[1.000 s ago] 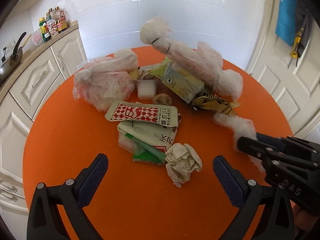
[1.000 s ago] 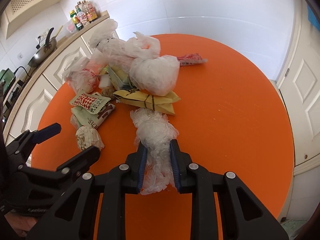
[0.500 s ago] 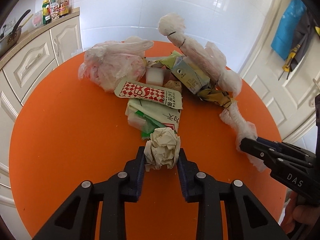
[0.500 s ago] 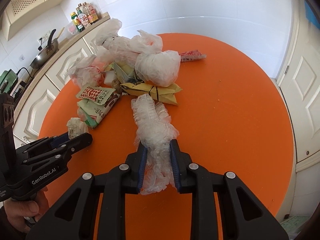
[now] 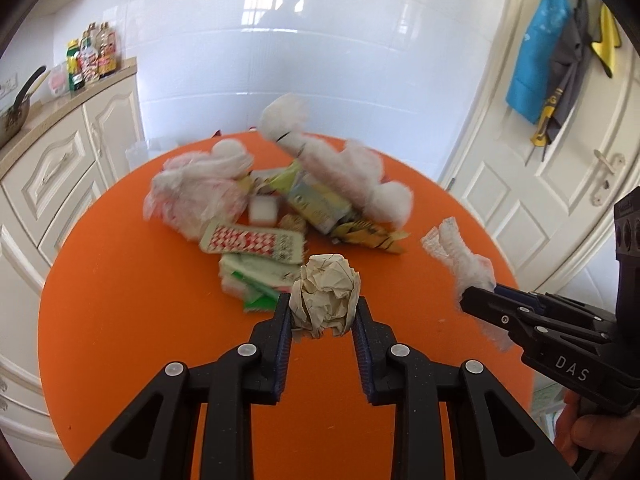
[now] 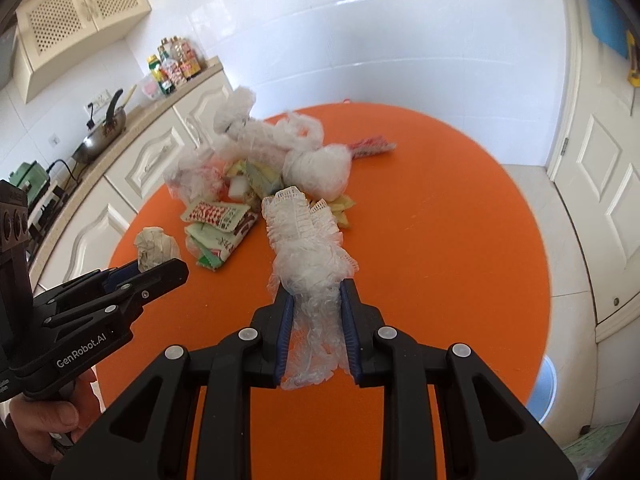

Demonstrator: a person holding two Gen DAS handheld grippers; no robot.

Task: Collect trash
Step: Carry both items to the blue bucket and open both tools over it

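- The right gripper (image 6: 316, 304) fills the bottom of the frame, its blue-padded jaws clamped on a crumpled clear plastic wrap with a white frilled edge (image 6: 306, 240).
- Below lies a round orange table (image 6: 440, 240).
- At lower left, a hand (image 6: 44, 420) holds the left gripper (image 6: 160, 268), which pinches a ball of crumpled paper (image 6: 154, 246).
- A heap of trash sits further back: a red-and-white checked sachet (image 6: 214, 216), a green-and-white packet (image 6: 216, 246), knotted plastic bags (image 6: 318, 170).
- Cream cabinets (image 6: 152, 160) with a pan (image 6: 100, 140) and bottles (image 6: 174, 66) stand at left.
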